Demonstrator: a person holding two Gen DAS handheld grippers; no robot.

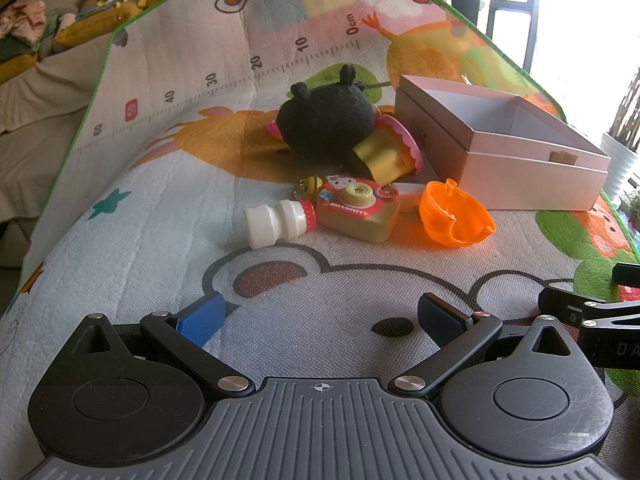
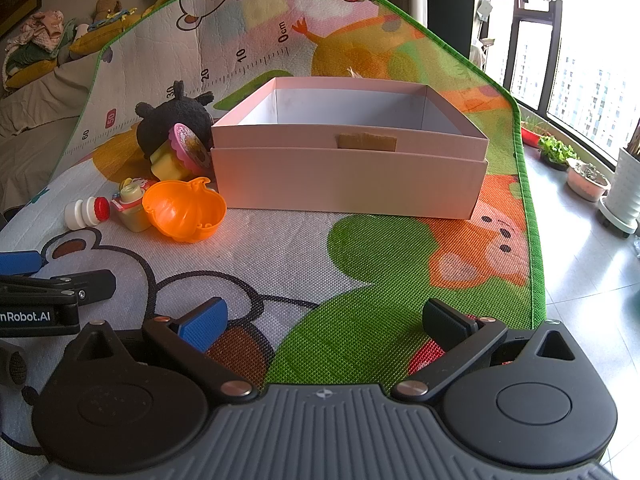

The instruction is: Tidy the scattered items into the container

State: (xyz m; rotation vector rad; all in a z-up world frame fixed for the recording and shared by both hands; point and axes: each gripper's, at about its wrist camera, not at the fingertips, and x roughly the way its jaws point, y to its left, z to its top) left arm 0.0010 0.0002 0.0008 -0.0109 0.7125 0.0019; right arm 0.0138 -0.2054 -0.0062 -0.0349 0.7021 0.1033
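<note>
Both claws hung spread and empty, toys ahead of the left claw [image 1: 320, 316].
A white bottle [image 1: 278, 222] lay on its side on the mat [image 1: 140, 220], long axis crosswise, left of the box [image 2: 348, 184]; the right claw [image 2: 324, 320] faced the box.

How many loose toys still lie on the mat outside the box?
5: black plush farthest back, yellow cupcake toy leaning against it, camera toy in front, white bottle to its left, orange shell nearest the box. Smaller items may be hidden.
</note>
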